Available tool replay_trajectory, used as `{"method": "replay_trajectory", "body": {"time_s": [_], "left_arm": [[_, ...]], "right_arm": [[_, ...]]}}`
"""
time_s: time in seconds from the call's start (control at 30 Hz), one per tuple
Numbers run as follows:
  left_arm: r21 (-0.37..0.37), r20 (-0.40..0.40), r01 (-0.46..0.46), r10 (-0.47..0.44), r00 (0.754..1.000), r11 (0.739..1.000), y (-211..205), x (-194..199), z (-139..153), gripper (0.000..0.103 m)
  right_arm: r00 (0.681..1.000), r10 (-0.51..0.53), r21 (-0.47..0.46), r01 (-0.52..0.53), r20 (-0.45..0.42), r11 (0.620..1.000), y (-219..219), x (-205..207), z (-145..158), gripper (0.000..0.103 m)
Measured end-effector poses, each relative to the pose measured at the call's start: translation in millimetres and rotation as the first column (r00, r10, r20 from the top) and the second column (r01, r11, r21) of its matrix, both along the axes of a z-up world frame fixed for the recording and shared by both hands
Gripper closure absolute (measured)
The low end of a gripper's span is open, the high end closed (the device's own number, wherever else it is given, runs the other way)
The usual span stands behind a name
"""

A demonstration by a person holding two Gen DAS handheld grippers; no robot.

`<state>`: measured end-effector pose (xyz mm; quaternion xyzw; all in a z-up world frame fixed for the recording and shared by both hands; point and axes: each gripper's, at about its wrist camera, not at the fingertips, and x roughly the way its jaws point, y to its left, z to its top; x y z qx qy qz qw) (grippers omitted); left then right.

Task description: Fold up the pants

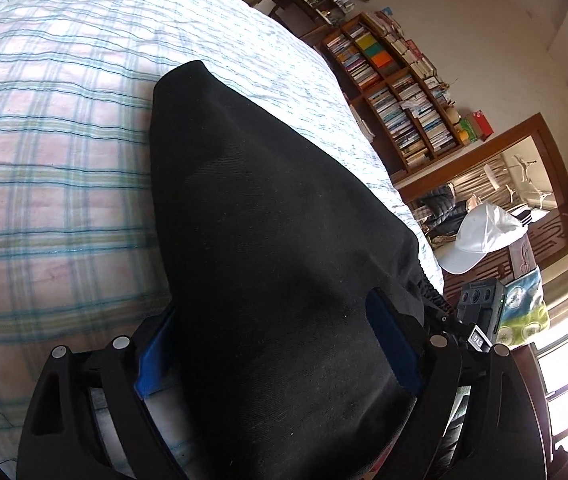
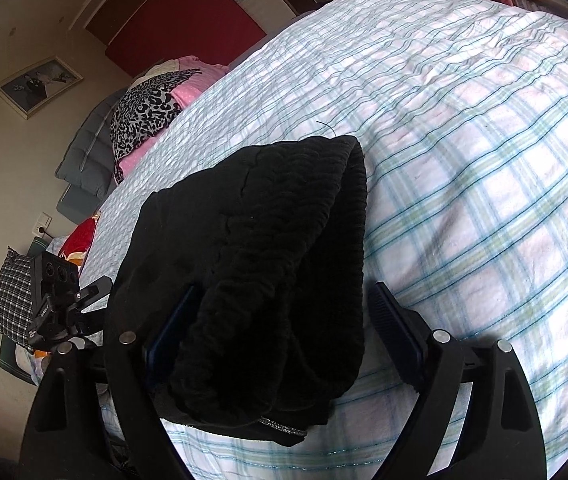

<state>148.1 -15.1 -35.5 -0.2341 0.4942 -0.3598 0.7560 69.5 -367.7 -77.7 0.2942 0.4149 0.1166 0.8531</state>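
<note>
the black fabric pants (image 1: 268,248) are seen lying folded on the plaid bedsheet in white, pale blue and green (image 1: 56,152), filling the middle of the left wrist view. the left gripper (image 1: 278,348) is held low over them, its jaws spread wide, one blue pad (image 1: 156,360) standing off the cloth's left edge with a strip of sheet visible beside it, the other blue pad (image 1: 394,344) partly covered by the cloth's right edge. the dark fabric runs between the two fingers and on up the bed to a narrow rounded end; whether that right pad presses on it cannot be told, but no pinch is shown.

in the right wrist view the same pants (image 2: 268,248) are shown as a thick, gathered bundle with a ribbed, elastic-looking band, a thin silvery trim peeking out at the near edge. the right gripper (image 2: 284,344) is likewise spread wide: the bundle lies between its fingers, hard against the left pad, while the right pad (image 2: 394,336) is seen just clear of the cloth, over bare sheet (image 2: 484,184).

off the bed's edge a wooden bookshelf packed with books (image 1: 400,96) and a white cap (image 1: 480,236) are visible; at the far end a leopard-print cloth (image 2: 148,112) and a pink pillow (image 2: 196,84) are piled.
</note>
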Motion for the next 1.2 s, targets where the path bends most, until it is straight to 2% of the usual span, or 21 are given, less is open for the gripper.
{"method": "replay_trajectory", "body": {"time_s": [0.13,0.2,0.27,0.3,0.47,0.6,0.67,0.77,0.83,0.9,0.97,1.07,1.2], "left_arm": [[-0.019,0.006,0.02,-0.02,1.0,1.0,0.7,1.4,-0.7,0.018],[-0.026,0.002,0.016,-0.016,1.0,1.0,0.5,2.8,-0.6,0.026],[-0.032,-0.006,0.007,-0.007,1.0,0.999,4.8,4.1,-2.2,0.041],[-0.033,-0.008,0.002,-0.002,1.0,0.999,6.6,3.8,-2.7,0.044],[-0.053,-0.002,-0.007,0.007,1.0,0.999,8.3,4.0,0.0,0.062],[-0.058,-0.005,-0.018,0.018,1.0,0.998,7.3,3.8,-0.2,0.062],[-0.067,-0.052,-0.045,0.042,0.998,0.997,9.4,8.7,-6.4,0.049],[-0.068,-0.076,-0.043,0.038,0.996,0.997,7.6,12.7,-10.0,0.045],[-0.05,-0.049,-0.021,0.019,0.999,0.999,0.7,10.5,-6.6,0.044],[-0.034,-0.017,0.002,-0.002,1.0,0.999,-5.0,6.8,-3.0,0.054],[-0.035,0.005,-0.002,0.002,1.0,0.999,-3.0,4.1,0.4,0.073],[-0.077,0.032,0.003,0.0,0.999,0.997,4.7,1.4,7.6,0.08],[-0.095,0.096,0.015,-0.006,0.995,0.995,11.4,-3.8,27.7,0.081]], "right_arm": [[0.999,0.033,-0.024,-0.033,-0.003,0.999,9.1,1.8,1.1,0.015],[1.0,0.025,-0.009,-0.025,-0.001,1.0,7.5,2.1,-0.3,0.019],[1.0,0.029,0.011,-0.029,0.008,1.0,6.9,1.4,-0.1,0.027],[0.999,0.033,0.024,-0.033,0.009,0.999,7.4,1.0,-0.4,0.031],[0.999,0.04,0.079,-0.042,0.021,0.996,1.8,-4.2,-2.5,0.039],[0.999,0.037,0.09,-0.039,0.026,0.995,-0.8,-6.2,-3.2,0.038],[0.999,0.043,0.095,-0.045,0.023,0.995,-0.6,-3.9,-3.6,0.032],[0.998,0.053,0.072,-0.055,0.027,0.996,6.5,-0.9,-1.6,0.03],[0.998,0.05,0.061,-0.052,0.038,0.997,9.9,0.0,-0.4,0.035],[0.997,0.047,0.069,-0.051,0.058,0.996,11.7,-1.6,2.0,0.047],[0.995,0.042,0.074,-0.048,0.087,0.996,12.1,-4.3,7.1,0.053],[0.991,0.035,0.081,-0.046,0.127,0.996,13.8,-6.0,19.5,0.057],[0.979,0.066,0.041,-0.076,0.194,0.996,26.2,-5.1,47.7,0.059]]}}
